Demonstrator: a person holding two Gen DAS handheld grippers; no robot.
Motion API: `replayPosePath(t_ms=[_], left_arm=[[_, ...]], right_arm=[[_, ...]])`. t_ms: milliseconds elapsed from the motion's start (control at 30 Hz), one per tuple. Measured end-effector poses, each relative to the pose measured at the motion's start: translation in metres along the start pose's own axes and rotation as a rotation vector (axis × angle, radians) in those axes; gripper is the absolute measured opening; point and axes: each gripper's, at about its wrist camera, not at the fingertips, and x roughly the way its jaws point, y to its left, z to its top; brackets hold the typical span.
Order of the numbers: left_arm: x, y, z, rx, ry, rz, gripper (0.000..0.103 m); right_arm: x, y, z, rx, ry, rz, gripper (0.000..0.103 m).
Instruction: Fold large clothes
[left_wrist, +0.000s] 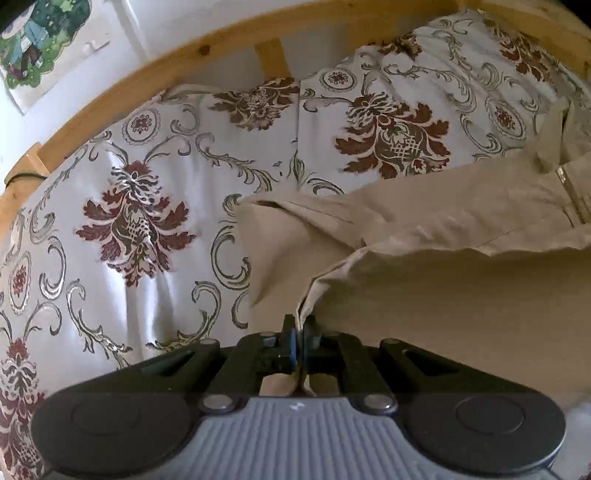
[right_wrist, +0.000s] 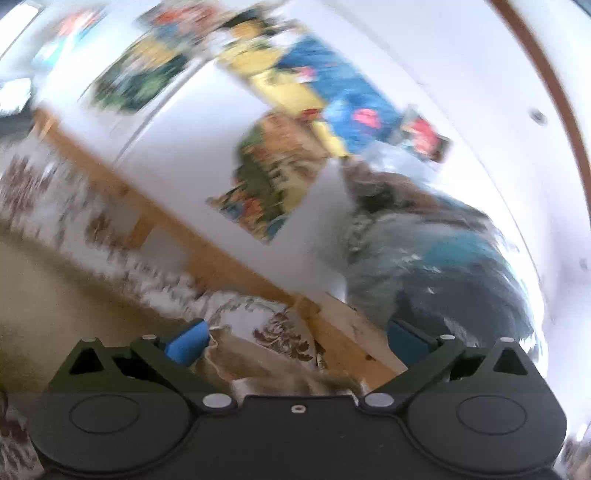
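Observation:
Beige trousers (left_wrist: 443, 258) lie on a bed with a white, red-flowered cover (left_wrist: 129, 221); a zip shows at the right (left_wrist: 574, 199). My left gripper (left_wrist: 300, 332) is shut on an edge of the beige cloth, which runs between its fingers. In the blurred right wrist view my right gripper (right_wrist: 295, 341) is open with blue pads (right_wrist: 186, 345) wide apart and nothing between them; it tilts toward the wall. A beige patch of the trousers (right_wrist: 55, 295) shows at the left.
A wooden bed rail (left_wrist: 147, 74) runs along the far side, with a white wall and a poster (left_wrist: 37, 40) behind. In the right wrist view there are colourful posters (right_wrist: 314, 92), the wooden rail (right_wrist: 221, 258) and a shiny plastic bag of soft things (right_wrist: 443, 258).

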Motion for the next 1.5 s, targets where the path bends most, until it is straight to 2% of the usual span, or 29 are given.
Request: replayPosePath(t_ms=[67,133,233,400,500,600,667,700,733,800,867,1000,1100,1233,1267,1333,1400,1500], left_arm=[[-0.002,-0.001,0.004,-0.003,0.001,0.012,0.004],[-0.002,0.0,0.008,-0.012,0.006,0.018,0.004],[0.002,0.002,0.01,-0.025,0.026,0.017,0.004],[0.008,0.0,0.012,-0.025,0.04,0.028,0.004],[0.013,0.002,0.014,-0.046,0.052,0.016,0.004],[0.014,0.011,0.011,-0.098,0.028,-0.06,0.004],[0.011,0.022,0.006,-0.152,-0.001,-0.11,0.011],[0.007,0.028,0.003,-0.181,-0.019,-0.138,0.037],[0.002,0.036,-0.002,-0.216,-0.046,-0.164,0.07],[-0.016,0.052,-0.016,-0.295,-0.143,-0.167,0.085],[-0.032,0.067,-0.03,-0.331,-0.203,-0.186,0.086],[-0.05,0.088,-0.066,-0.419,-0.237,-0.191,0.095],[-0.042,0.093,-0.095,-0.461,-0.166,-0.184,0.095],[-0.024,0.093,-0.124,-0.523,-0.093,-0.187,0.083],[-0.019,0.095,-0.129,-0.548,-0.082,-0.182,0.083],[-0.013,0.092,-0.133,-0.581,-0.068,-0.164,0.083],[-0.01,0.087,-0.129,-0.56,-0.067,-0.12,0.084],[-0.01,0.078,-0.127,-0.523,-0.079,-0.076,0.087]], right_arm=[[0.006,-0.009,-0.005,0.079,0.036,-0.009,0.102],[0.014,-0.01,-0.013,0.103,0.086,-0.016,0.102],[0.024,-0.015,-0.028,0.14,0.165,-0.075,0.102],[0.045,-0.045,-0.049,0.343,0.287,-0.125,0.102],[0.073,-0.036,-0.071,0.295,0.441,-0.106,0.102],[0.098,-0.013,-0.101,0.176,0.617,-0.094,0.101],[0.102,-0.009,-0.111,0.177,0.659,-0.104,0.102],[0.101,-0.009,-0.109,0.182,0.658,-0.107,0.102],[0.1,-0.01,-0.107,0.184,0.657,-0.108,0.102],[0.095,-0.013,-0.099,0.187,0.625,-0.119,0.102],[0.09,-0.015,-0.092,0.207,0.594,-0.114,0.102],[0.087,-0.014,-0.082,0.221,0.548,-0.087,0.102],[0.086,-0.012,-0.072,0.212,0.496,-0.05,0.102],[0.081,-0.003,-0.063,0.207,0.458,0.017,0.102],[0.079,0.002,-0.061,0.205,0.447,0.039,0.102],[0.076,0.01,-0.058,0.199,0.418,0.08,0.102],[0.075,0.021,-0.056,0.186,0.393,0.128,0.102],[0.081,0.036,-0.062,0.176,0.432,0.165,0.102]])
